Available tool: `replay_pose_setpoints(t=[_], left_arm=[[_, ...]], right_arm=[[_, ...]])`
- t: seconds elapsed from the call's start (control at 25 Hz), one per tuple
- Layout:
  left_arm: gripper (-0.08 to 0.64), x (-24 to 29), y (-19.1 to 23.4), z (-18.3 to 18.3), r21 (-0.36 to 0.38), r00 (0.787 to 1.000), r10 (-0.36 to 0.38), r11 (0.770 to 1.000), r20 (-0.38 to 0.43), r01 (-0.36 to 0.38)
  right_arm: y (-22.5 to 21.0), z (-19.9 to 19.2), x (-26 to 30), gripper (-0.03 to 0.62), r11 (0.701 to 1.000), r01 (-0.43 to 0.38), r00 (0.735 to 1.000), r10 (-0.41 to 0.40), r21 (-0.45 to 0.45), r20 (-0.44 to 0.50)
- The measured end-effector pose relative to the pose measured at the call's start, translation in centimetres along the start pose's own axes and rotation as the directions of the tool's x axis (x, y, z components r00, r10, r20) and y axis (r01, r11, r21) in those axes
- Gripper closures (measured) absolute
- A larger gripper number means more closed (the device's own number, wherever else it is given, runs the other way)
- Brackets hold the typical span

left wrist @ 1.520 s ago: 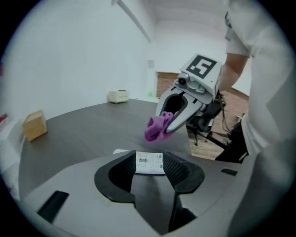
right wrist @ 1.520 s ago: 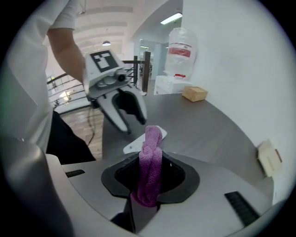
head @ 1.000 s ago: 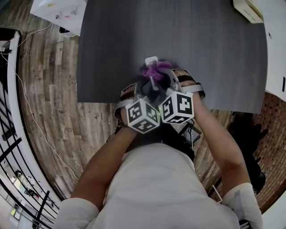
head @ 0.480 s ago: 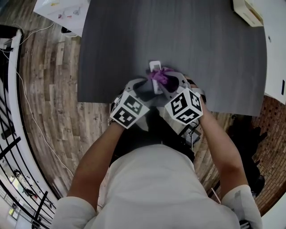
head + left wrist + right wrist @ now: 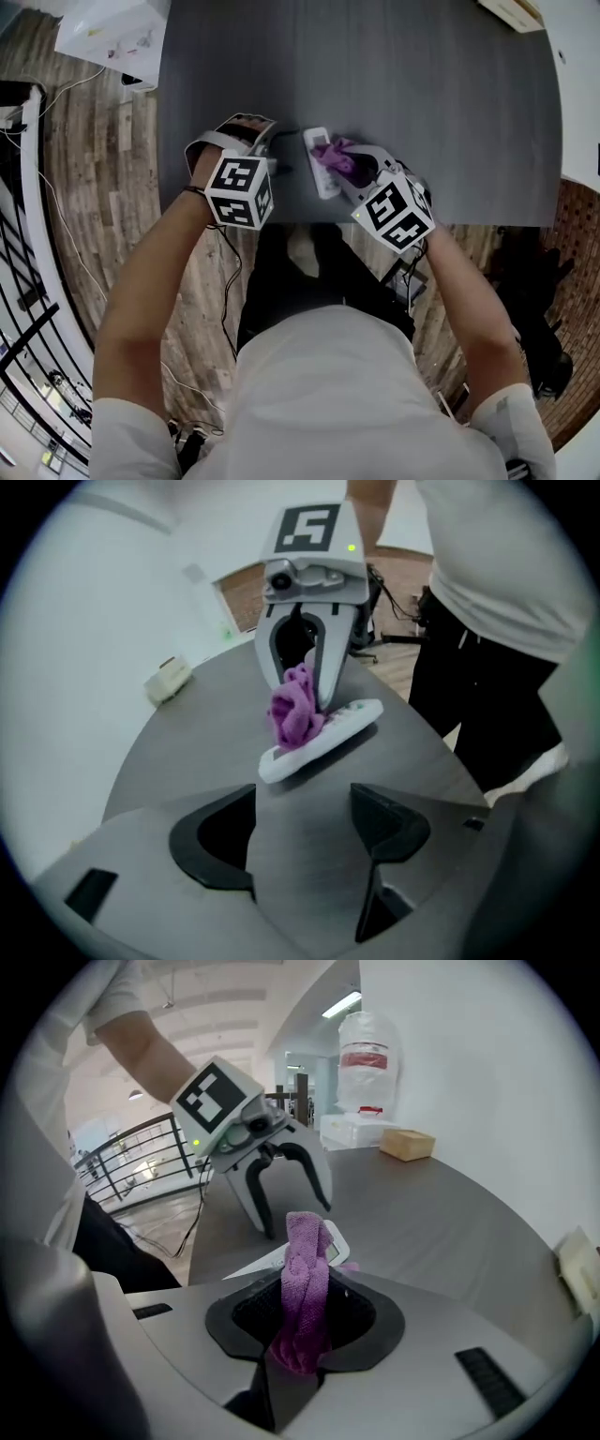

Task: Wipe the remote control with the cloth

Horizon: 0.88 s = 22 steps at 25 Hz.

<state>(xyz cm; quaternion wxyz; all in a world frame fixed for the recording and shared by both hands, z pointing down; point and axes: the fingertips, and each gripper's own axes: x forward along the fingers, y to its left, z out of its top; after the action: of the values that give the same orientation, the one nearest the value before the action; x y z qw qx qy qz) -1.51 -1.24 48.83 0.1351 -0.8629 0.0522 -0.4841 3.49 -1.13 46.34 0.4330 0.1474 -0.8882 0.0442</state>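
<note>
One remote lies near the table's front edge, its long axis running away from the person. The right gripper, fingers clamped on the cloth, presses it on top. The left gripper, fingers apart and empty, sits just beside.

- A dark grey counter fills the upper part of the head view, with a straight near edge.
- A beige box lies at the counter's far right corner, by a white wall.
- A white box with small coloured marks stands off the counter's far left corner.
- Wooden floor runs along the left, and a thin white cable trails across it.
- A black railing borders the floor at the far left.
- A brick-patterned patch shows at the right edge.
- In the right gripper view, a tan carton sits at the counter's end, with white packs and a clear bag with a red label just beside it.
</note>
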Motion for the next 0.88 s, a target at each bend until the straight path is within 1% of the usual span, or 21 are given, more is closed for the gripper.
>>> replay_pose_setpoints(t=[0.08, 0.12, 0.2, 0.24, 0.32, 0.4, 0.44, 0.48, 0.52, 0.6, 0.68, 0.72, 0.8, 0.88], left_arm=[[0.256, 0.4, 1.3, 0.5, 0.12, 0.999, -0.036, 0.992, -0.028, 0.039], [0.256, 0.6, 1.7, 0.7, 0.183, 0.998, -0.058, 0.981, -0.04, 0.064], [0.256, 1.2, 1.8, 1.2, 0.295, 0.992, -0.109, 0.948, -0.058, 0.122], [0.256, 1.5, 1.7, 1.4, 0.335, 0.988, -0.137, 0.93, -0.064, 0.151], [0.256, 1.7, 1.4, 1.4, 0.37, 0.978, -0.196, 0.905, -0.07, 0.208], [0.27, 1.8, 1.3, 1.4, 0.374, 0.966, -0.25, 0.891, -0.072, 0.258], [0.282, 1.8, 1.3, 1.6, 0.376, 0.962, -0.264, 0.886, -0.069, 0.271], [0.365, 2.0, 1.4, 2.0, 0.377, 0.961, -0.27, 0.885, -0.062, 0.273], [0.373, 2.3, 1.6, 2.4, 0.372, 0.96, -0.275, 0.887, -0.049, 0.273], [0.38, 2.9, 2.0, 3.1, 0.323, 0.956, -0.292, 0.904, -0.009, 0.279], [0.387, 3.2, 2.4, 3.8, 0.244, 0.951, -0.308, 0.926, 0.04, 0.29], [0.387, 3.3, 2.3, 4.0, 0.21, 0.948, -0.313, 0.932, 0.061, 0.294], [0.389, 3.5, 2.0, 4.6, 0.161, 0.945, -0.315, 0.941, 0.086, 0.298], [0.391, 3.5, 1.7, 5.0, 0.137, 0.944, -0.316, 0.944, 0.096, 0.302]], right_arm=[[0.0, 0.1, 0.0, 0.491, 1.0, -0.001, 1.0, 0.001, -0.018, 0.004], [0.1, 0.1, 0.1, 0.491, 1.0, -0.003, 1.0, 0.003, -0.023, 0.006], [0.1, 0.1, 0.2, 0.491, 1.0, -0.015, 1.0, 0.016, -0.022, 0.015], [0.2, 0.2, 0.2, 0.491, 1.0, -0.024, 0.999, 0.024, -0.02, 0.02], [0.2, 0.2, 0.2, 0.491, 0.999, -0.043, 0.999, 0.044, -0.015, 0.033], [0.3, 0.3, 0.1, 0.491, 0.998, -0.067, 0.997, 0.066, 0.003, 0.051], [0.3, 0.3, 0.0, 0.491, 0.996, -0.082, 0.995, 0.081, 0.02, 0.061], [0.3, 0.3, -0.1, 0.491, 0.994, -0.1, 0.993, 0.097, 0.042, 0.072], [0.1, 0.1, -0.2, 0.491, 0.991, -0.119, 0.99, 0.114, 0.068, 0.082], [-0.5, -0.3, -0.5, 0.491, 0.981, -0.151, 0.985, 0.139, 0.124, 0.102], [-1.1, -0.7, -0.7, 0.491, 0.97, -0.168, 0.982, 0.149, 0.174, 0.119], [-1.3, -1.0, -0.7, 0.491, 0.966, -0.172, 0.981, 0.15, 0.191, 0.125], [-1.4, -1.4, -1.0, 0.491, 0.961, -0.176, 0.98, 0.151, 0.211, 0.131], [-1.3, -1.6, -1.2, 0.491, 0.96, -0.179, 0.98, 0.154, 0.216, 0.13]])
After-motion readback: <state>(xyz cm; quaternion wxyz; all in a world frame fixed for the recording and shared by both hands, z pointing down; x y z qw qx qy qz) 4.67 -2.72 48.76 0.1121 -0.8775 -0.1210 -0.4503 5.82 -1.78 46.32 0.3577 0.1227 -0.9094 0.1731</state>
